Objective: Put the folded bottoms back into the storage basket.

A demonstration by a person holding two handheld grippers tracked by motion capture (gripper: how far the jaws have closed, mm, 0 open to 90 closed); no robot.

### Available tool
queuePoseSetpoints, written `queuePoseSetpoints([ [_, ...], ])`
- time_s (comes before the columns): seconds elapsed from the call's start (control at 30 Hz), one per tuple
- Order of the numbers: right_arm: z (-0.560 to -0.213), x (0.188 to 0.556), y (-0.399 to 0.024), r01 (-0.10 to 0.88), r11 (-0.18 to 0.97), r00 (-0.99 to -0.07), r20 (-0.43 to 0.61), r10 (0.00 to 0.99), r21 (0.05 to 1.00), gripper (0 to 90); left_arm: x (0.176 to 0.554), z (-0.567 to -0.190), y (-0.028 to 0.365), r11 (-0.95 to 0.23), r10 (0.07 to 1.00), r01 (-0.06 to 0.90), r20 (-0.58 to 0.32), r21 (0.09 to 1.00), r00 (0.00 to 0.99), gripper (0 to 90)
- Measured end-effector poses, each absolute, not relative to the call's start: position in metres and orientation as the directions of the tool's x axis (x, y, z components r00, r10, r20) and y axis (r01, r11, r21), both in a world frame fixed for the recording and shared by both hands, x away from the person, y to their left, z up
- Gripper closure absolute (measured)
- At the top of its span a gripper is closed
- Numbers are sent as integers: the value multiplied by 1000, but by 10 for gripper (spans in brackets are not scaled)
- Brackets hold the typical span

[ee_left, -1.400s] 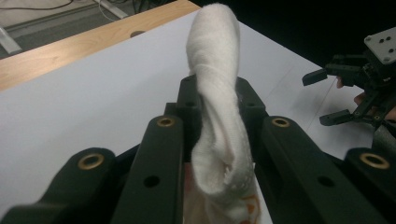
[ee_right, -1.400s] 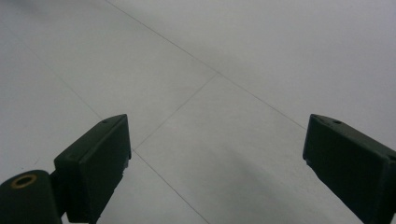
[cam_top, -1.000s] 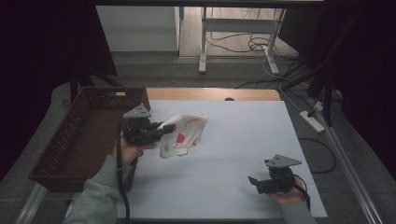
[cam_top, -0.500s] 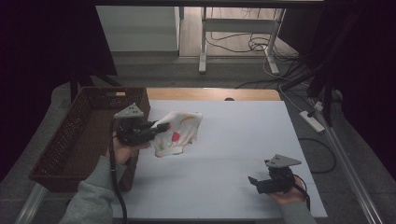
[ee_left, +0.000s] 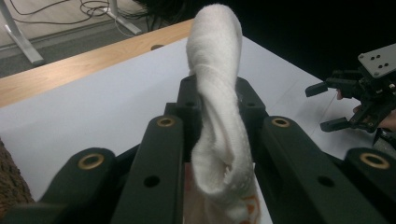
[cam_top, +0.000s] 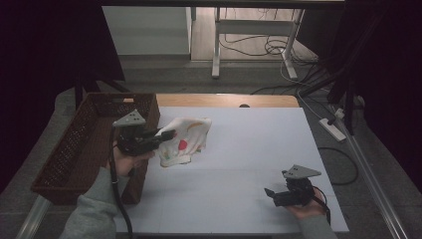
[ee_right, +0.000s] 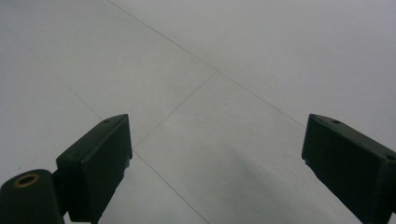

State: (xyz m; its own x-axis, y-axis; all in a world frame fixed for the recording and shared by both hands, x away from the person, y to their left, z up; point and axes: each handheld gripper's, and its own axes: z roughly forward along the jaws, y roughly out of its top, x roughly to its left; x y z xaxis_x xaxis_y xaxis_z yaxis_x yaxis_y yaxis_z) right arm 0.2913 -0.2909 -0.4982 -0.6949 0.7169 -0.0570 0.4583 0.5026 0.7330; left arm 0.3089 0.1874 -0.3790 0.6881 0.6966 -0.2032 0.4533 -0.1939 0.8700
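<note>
Nearest the person, the right gripper (cam_top: 269, 195) rested low on the white table (cam_top: 249, 149) near its front right corner, cradled from below in an upturned right hand (cam_top: 304, 209); its jaws stood spread wide with only bare tabletop between them and pointed left across the table. Farther in and to the left, the left gripper (cam_top: 169, 135) was held off the surface in the left hand (cam_top: 127, 158), the grey-sleeved forearm angling up from the bottom edge, the jaws aimed right and slightly away. They were pinching one white cloth (cam_top: 183, 141) with red and orange marks, gripped by its left edge; the cloth's long axis ran away from the jaws toward the table's far right, its free end drooping onto the table. One brown wicker basket (cam_top: 74, 149) stood just left of that hand, at the table's left edge. Two grippers in all.
</note>
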Motion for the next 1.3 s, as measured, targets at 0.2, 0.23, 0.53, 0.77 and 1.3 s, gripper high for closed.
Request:
queuePoseSetpoints([
  [0.2,-497,291,-292,455,496,-693,-56,719,740,87,306,-378,195,-183,705,452,-204,873,679,760],
  [0.23,-497,291,-292,456,494,-692,-54,720,740,88,306,-378,195,-183,705,452,-204,873,679,760],
  [0.53,-497,291,-292,456,493,-692,-54,720,741,88,301,-373,205,-167,713,443,-202,881,671,760],
  [0.77,-497,291,-292,453,492,-692,-55,720,744,88,298,-372,211,-158,719,442,-204,883,665,760],
  [1.3,-497,291,-292,454,492,-690,-55,722,743,88,292,-366,226,-141,736,435,-199,889,647,760],
])
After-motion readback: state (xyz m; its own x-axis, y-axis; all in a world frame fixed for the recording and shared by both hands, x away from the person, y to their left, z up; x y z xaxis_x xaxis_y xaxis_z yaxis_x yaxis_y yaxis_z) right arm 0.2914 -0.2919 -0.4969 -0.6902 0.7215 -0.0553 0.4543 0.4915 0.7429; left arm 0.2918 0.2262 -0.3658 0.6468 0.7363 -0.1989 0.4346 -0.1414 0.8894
